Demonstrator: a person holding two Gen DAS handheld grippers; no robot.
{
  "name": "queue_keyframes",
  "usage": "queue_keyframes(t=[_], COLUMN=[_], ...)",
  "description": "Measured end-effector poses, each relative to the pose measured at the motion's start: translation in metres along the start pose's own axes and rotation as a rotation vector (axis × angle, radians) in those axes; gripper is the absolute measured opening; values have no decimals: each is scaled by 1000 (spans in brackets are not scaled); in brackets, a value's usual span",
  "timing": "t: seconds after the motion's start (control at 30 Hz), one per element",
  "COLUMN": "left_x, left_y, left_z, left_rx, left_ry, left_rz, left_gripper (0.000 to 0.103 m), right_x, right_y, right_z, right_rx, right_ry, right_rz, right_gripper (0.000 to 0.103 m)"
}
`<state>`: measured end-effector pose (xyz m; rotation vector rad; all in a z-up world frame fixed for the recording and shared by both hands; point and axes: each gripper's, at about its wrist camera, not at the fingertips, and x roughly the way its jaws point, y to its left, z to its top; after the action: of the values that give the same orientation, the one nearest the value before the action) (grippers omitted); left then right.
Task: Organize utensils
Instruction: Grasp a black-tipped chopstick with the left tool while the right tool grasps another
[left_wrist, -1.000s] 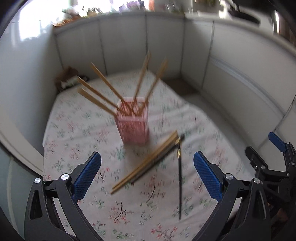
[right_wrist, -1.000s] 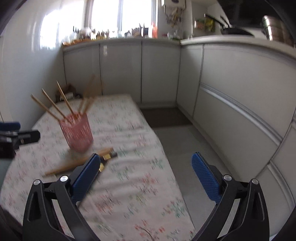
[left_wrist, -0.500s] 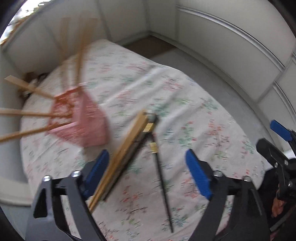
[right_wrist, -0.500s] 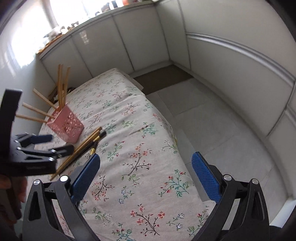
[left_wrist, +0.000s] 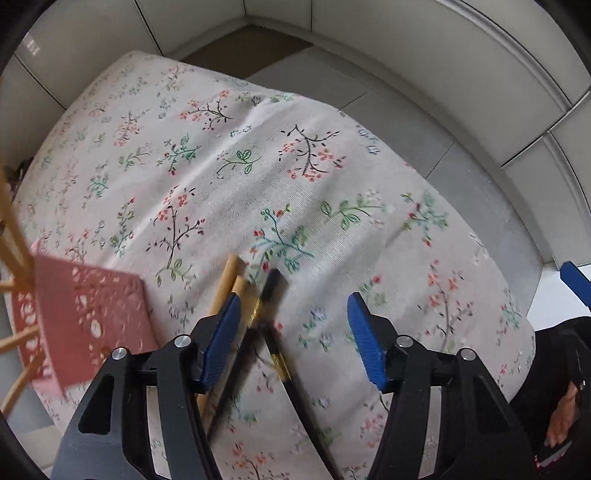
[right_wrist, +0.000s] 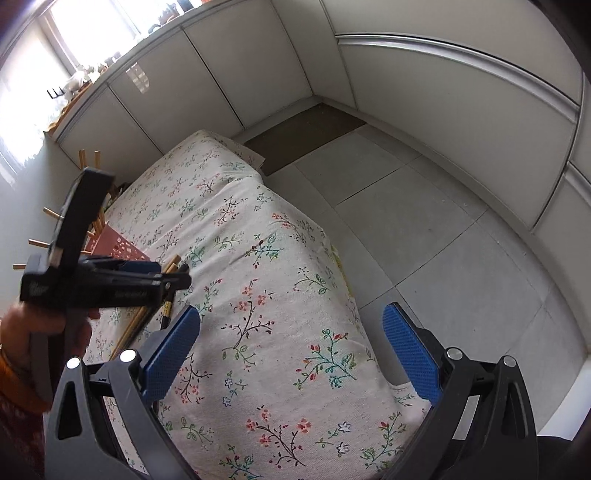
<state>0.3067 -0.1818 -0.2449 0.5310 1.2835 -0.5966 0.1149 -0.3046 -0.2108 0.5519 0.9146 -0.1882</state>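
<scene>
The left gripper (left_wrist: 291, 332) points steeply down over the loose chopsticks (left_wrist: 267, 295), its blue fingers (left_wrist: 221, 332) closing but with neither pad visibly pressing yet. The dark chopsticks with gold bands lie between the fingers; the wooden ones (left_wrist: 231, 275) lie at or under the left-hand finger. The right gripper (right_wrist: 291, 350) hovers over bare cloth, its fingers spread wide and holding nothing.

The likeliest fault, as I judge it, is a partial catch. The sticks fan apart rather than lying parallel, so closing fingers may pinch one or two and push the rest aside, or roll them across the cloth. The wooden sticks under the left-hand finger may be pressed down and not gathered. The pink holder (left_wrist: 81, 321), with chopsticks already leaning out of it, stands just beside that finger; a sideways drift could knock it over. The soft floral cloth (left_wrist: 221, 166) over the table may also bunch and be pinched along with a stick.

Much is unclear. The chopsticks are blurred in the left view, so their count and where each one ends cannot be told; their lower lengths run under the gripper body. The holder is cut off at the frame edge and smeared. In the right view the left gripper (right_wrist: 173, 278) hides most of the sticks, and the holder (right_wrist: 118, 245) shows only as a corner. Part of a hand (right_wrist: 44, 328) shows at the edge.
</scene>
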Motion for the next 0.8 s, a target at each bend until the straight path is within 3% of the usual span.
queue_keyframes(t=[0.23, 0.33, 0.4, 0.6, 0.8], left_x=[20, 19, 15, 4, -9], left_y=[17, 18, 15, 23, 44], left_z=[9, 5, 0, -32, -89], left_rx=[-53, -66, -63, -210, -355], left_ry=[41, 31, 24, -5, -41], left_rz=[-30, -25, -27, -62, -154], left_gripper=[54, 46, 28, 14, 14], right_x=[8, 9, 11, 9, 10], right_y=[0, 0, 0, 8, 20], right_z=[1, 2, 2, 0, -6], right_rx=[-1, 3, 0, -39, -111], right_ry=[26, 26, 25, -2, -20], right_rz=[-3, -12, -19, -54, -80], right_gripper=[96, 96, 96, 96, 96])
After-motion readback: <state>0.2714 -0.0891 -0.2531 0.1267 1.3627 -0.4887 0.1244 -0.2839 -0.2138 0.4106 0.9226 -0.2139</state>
